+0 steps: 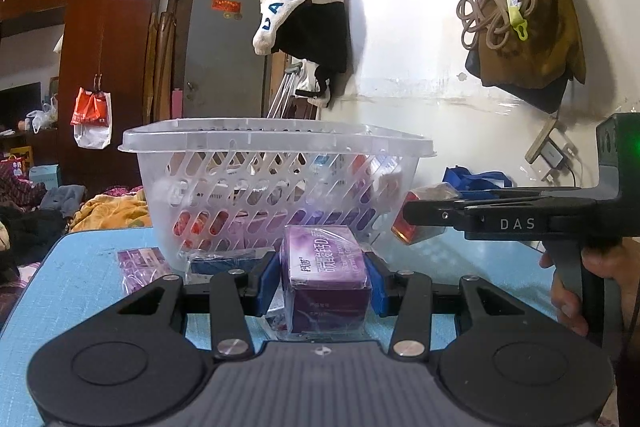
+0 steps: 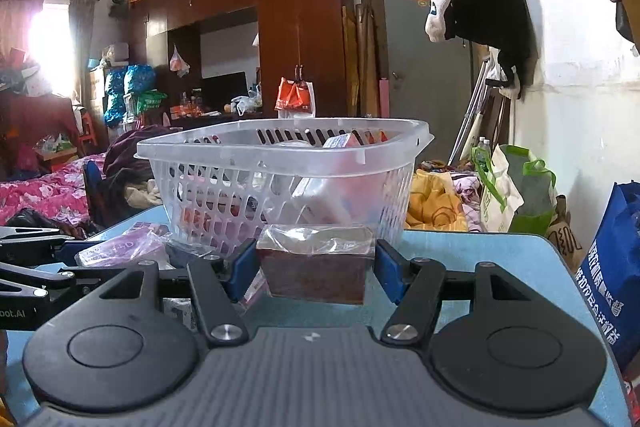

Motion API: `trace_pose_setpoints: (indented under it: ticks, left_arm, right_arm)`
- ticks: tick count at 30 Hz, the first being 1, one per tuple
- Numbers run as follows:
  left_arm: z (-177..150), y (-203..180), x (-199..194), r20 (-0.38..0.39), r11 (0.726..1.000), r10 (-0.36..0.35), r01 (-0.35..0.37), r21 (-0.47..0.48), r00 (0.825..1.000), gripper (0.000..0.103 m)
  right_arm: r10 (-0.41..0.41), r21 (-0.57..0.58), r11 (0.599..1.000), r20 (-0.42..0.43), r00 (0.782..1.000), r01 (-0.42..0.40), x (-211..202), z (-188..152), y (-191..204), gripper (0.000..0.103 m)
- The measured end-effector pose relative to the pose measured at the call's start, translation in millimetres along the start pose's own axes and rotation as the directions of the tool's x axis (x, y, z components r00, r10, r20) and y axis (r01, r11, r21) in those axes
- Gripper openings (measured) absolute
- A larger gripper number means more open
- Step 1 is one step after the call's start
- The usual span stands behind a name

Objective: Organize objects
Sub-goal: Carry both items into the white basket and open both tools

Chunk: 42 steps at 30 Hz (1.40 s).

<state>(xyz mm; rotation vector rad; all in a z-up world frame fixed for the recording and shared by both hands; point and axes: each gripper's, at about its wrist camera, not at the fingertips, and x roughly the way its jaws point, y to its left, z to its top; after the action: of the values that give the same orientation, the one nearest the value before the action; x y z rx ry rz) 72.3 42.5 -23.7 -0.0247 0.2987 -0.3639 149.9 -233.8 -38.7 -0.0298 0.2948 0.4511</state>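
Left gripper (image 1: 322,277) jaws clamped on purple box (image 1: 325,277), held low just before the clear basket (image 1: 276,143); right gripper (image 2: 316,267) jaws clamped on red-brown box (image 2: 318,273), likewise short of the basket; advise lifting each clear of the rim before release, one at a time; legible: "DAS" on the right gripper; purple box print unreadable.

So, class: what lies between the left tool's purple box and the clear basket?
Left wrist view: a dark blue packet lies before the basket, left of the purple box.
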Motion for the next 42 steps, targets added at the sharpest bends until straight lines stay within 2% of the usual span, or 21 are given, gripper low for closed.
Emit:
trace_pose_setpoints:
  ticks: [4,8,13,17,20,23,25,28,30,31,32,33,34,37,39,40,42]
  left_arm:
    - [0,0,-3,0.019,1.0,0.001,-0.001,-0.001,1.0,0.049]
    - [-1,3,-10,0.069,1.0,-0.011,0.012,-0.008,0.998,0.049]
    - [3,10,-18,0.107,0.998,-0.047,0.052,-0.047,0.993,0.049]
    - [33,9,-27,0.175,0.998,0.027,-0.018,-0.052,0.984,0.049]
    - [76,14,-19,0.202,0.998,0.064,-0.057,-0.04,0.977,0.049]
    - [115,27,16,0.124,0.994,0.1,-0.094,-0.047,0.987,0.049]
    - [128,35,36,0.102,0.992,0.11,-0.103,-0.074,0.989,0.049]
    - [135,38,58,0.08,0.985,0.163,-0.157,-0.076,0.983,0.05]
    - [136,40,67,0.067,0.984,0.167,-0.162,-0.077,0.984,0.059]
    - [137,40,71,0.058,0.984,0.17,-0.166,-0.072,0.984,0.076]
    - [137,39,74,0.045,0.981,0.186,-0.183,-0.059,0.981,0.081]
    - [136,40,74,0.038,0.977,0.211,-0.209,-0.05,0.977,0.081]
    - [133,41,70,0.042,0.973,0.227,-0.225,-0.048,0.973,0.081]
    - [122,41,38,0.094,0.98,0.19,-0.183,-0.074,0.977,0.082]
    - [109,39,9,0.146,0.986,0.157,-0.146,-0.083,0.977,0.089]
    - [102,38,-3,0.16,0.985,0.159,-0.147,-0.088,0.974,0.093]
    - [88,39,-19,0.146,0.98,0.185,-0.171,-0.105,0.972,0.094]
  right_arm:
    - [0.008,-0.012,1.0,0.017,1.0,-0.007,-5,-1,3,0.065]
    - [0.11,0.041,0.993,0.035,0.993,-0.111,-17,-1,-2,0.065]
    - [0.137,0.064,0.988,0.058,0.989,-0.141,-31,6,0,0.065]
    - [0.191,0.093,0.976,0.069,0.979,-0.197,-36,39,-1,0.065]
    - [0.135,0.06,0.988,0.111,0.985,-0.143,-21,84,0,0.065]
    - [0.051,0.013,0.999,0.099,0.994,-0.053,10,114,4,0.065]
    - [0.043,0.019,0.999,0.055,0.998,-0.044,34,125,3,0.065]
    - [0.024,0.018,1.0,0.015,1.0,-0.024,62,131,2,0.065]
    - [-0.005,0.016,1.0,0.025,1.0,0.004,70,129,2,0.068]
    - [-0.005,0.015,1.0,0.036,0.999,0.004,68,126,4,0.071]
    - [-0.009,0.021,1.0,0.039,0.999,0.008,66,125,3,0.084]
    - [-0.028,0.032,0.999,0.045,0.999,0.027,60,122,3,0.1]
    - [-0.053,0.038,0.998,0.061,0.997,0.05,48,119,3,0.103]
    - [-0.035,0.032,0.999,0.117,0.993,0.032,15,106,4,0.103]
    - [0.001,0.047,0.999,0.131,0.991,-0.007,-6,90,2,0.103]
    - [0.01,0.054,0.998,0.127,0.992,-0.017,-14,80,3,0.103]
    - [0.028,0.056,0.998,0.104,0.994,-0.034,-24,57,5,0.103]
